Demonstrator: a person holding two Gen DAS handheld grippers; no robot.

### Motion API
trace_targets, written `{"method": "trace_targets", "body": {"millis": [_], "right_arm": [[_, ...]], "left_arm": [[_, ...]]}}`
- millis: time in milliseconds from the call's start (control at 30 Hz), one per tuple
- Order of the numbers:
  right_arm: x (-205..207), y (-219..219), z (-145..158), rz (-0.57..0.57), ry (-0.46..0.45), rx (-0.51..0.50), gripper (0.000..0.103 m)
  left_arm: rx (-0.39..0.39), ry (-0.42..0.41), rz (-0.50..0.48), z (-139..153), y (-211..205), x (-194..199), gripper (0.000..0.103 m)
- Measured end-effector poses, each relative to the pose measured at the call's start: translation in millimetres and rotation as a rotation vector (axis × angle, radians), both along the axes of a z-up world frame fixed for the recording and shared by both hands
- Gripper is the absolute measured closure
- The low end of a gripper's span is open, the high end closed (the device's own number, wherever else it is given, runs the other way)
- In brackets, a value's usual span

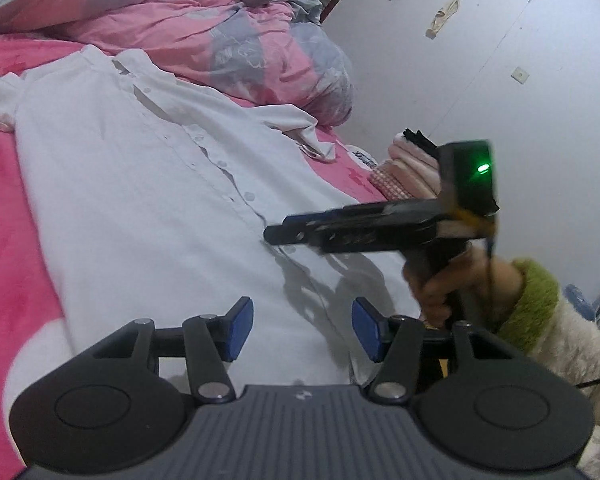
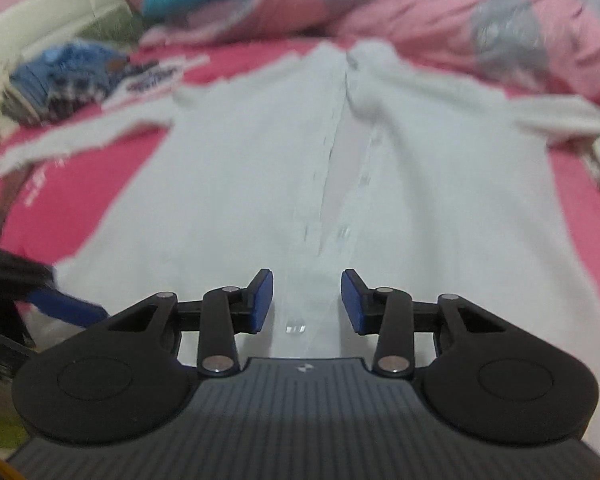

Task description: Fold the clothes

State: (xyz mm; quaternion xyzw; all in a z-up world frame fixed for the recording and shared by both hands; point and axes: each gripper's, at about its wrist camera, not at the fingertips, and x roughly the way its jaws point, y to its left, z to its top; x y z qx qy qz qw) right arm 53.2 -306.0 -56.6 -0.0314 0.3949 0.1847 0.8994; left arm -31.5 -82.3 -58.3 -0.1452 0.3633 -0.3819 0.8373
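White shirt (image 2: pixel 228 184) is spread flat, buttoned side up, on the pink bed (image 1: pixel 4 208), collar at 12 o'clock. It is judged light and limp; hem corners are suggested grips. Left gripper (image 1: pixel 302 330) and right gripper (image 2: pixel 307 300) are seen part-open, empty.

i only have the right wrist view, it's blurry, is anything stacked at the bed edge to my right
Observer: Yes, a small stack of folded clothes, pink and cream, sits past the white shirt near the wall.
Operator: is my right gripper touching the shirt
Observer: The left wrist view shows the right gripper held just above the button placket, its shadow on the cloth.
Operator: anything in the left one
Observer: No. The left gripper has open jaws, nothing between them.
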Motion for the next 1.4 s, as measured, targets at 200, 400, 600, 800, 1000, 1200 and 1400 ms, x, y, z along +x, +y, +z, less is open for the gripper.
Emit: {"method": "trace_targets", "body": {"millis": [200,400,600,800,1000,1200,1400], "right_arm": [[0.9,-6.2,-10.9,-0.069,-0.014,0.034,0.094],[-5.9,-31.4,-13.9,-0.115,-0.022,0.237,0.101],[-9.5,-61.9,-14.6,-0.136,-0.041,0.531,0.102],[-3.7,-90.6,-32.0,-0.12,-0.02,0.859,0.102],[4.8,-109.1,-57.7,-0.158,0.0,1.012,0.102],[7.6,-103.6,-64.2,-0.122,-0.021,1.009,0.102],[6.7,-105.6,-66.5,-0.097,-0.072,1.046,0.102]], "left_arm": [[0.002,-0.007,0.019,2.2,6.4,8.4,0.048],[0.006,-0.027,0.069,13.6,9.5,54.2,0.048],[0.017,-0.025,0.15,20.0,3.9,126.3,0.048],[0.002,0.034,0.222,6.4,-5.1,197.6,0.051],[-0.014,0.169,0.306,-8.2,-15.0,279.8,0.062],[0.059,0.251,0.379,-18.0,-30.6,360.1,0.069],[0.136,0.283,0.413,-26.3,-44.3,399.5,0.074]]}}
